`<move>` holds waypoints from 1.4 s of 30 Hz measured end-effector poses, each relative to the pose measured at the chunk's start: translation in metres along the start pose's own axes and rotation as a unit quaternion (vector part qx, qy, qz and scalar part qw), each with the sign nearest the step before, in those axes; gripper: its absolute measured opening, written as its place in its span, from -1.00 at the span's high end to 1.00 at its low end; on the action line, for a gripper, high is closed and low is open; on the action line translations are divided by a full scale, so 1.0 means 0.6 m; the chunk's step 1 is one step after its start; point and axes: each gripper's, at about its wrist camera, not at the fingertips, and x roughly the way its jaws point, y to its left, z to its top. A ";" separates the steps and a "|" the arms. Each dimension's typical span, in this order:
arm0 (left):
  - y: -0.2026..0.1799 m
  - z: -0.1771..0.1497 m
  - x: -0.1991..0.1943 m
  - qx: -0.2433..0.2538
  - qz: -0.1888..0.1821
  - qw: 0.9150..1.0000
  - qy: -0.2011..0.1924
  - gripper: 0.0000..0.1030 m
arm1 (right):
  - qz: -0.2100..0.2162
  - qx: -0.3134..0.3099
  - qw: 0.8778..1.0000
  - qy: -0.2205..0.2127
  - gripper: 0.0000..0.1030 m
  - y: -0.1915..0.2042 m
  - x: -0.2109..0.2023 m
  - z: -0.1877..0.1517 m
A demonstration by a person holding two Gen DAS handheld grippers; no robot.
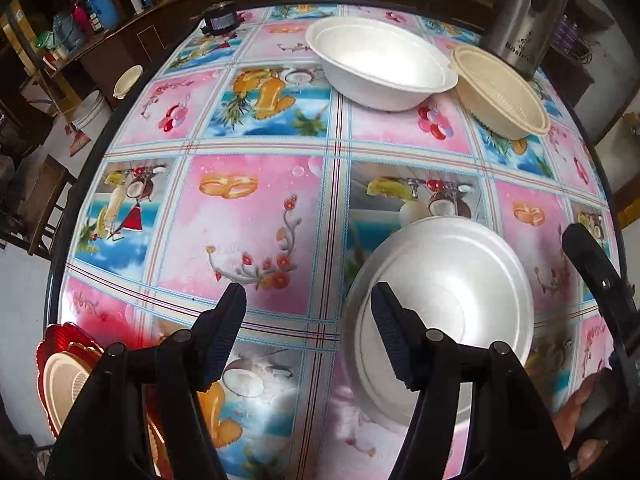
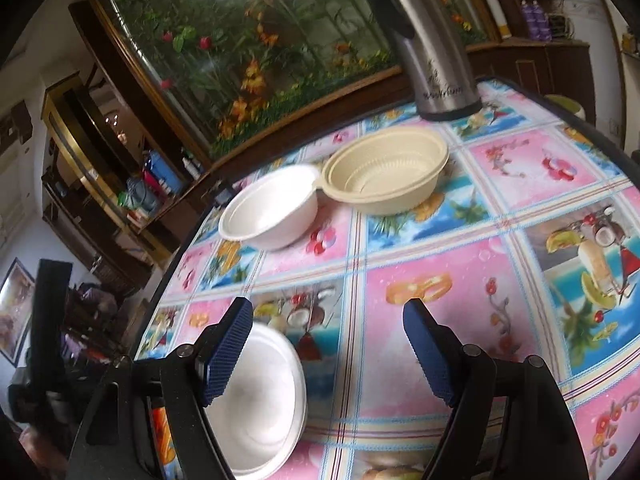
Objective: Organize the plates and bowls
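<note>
A white foam plate lies on the patterned tablecloth, just right of my left gripper. The left gripper hangs above the cloth, open, with nothing between its pads. At the far side stand a white foam bowl and, touching its rim, a beige ribbed bowl. A red plate with a beige dish on it peeks out at the lower left. In the right wrist view my right gripper is open and holds nothing, with the white foam plate under its left finger. Beyond it are the white bowl and the beige bowl.
A tall steel thermos stands at the table's far edge behind the beige bowl. A dark small object sits at the far left edge. Shelves with bottles and a framed flower picture line the wall. The table edge curves on the left.
</note>
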 end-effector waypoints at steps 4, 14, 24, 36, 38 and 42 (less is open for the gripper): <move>-0.007 -0.009 0.026 -0.005 -0.014 1.000 0.017 -0.25 | 0.019 -0.002 0.999 0.041 -0.53 0.000 0.013 -0.005; -0.001 -0.010 0.041 -0.014 -0.031 0.999 0.022 -0.25 | 0.045 0.027 0.988 0.146 -0.16 -0.014 0.065 -0.028; -0.010 -0.019 0.022 -0.008 -0.066 0.998 0.007 0.44 | 0.078 0.052 0.982 0.165 0.66 -0.016 0.083 -0.040; -0.007 -0.033 0.018 -0.011 -0.098 0.995 0.008 0.78 | 0.076 0.033 0.985 0.150 0.82 -0.002 0.084 -0.045; -0.004 -0.040 0.009 -0.011 -0.100 0.995 0.002 0.78 | 0.074 0.030 0.986 0.147 0.83 0.000 0.082 -0.048; 0.015 -0.057 -0.016 -0.013 -0.100 0.995 -0.015 0.78 | 0.081 0.027 0.986 0.146 0.82 0.014 0.075 -0.063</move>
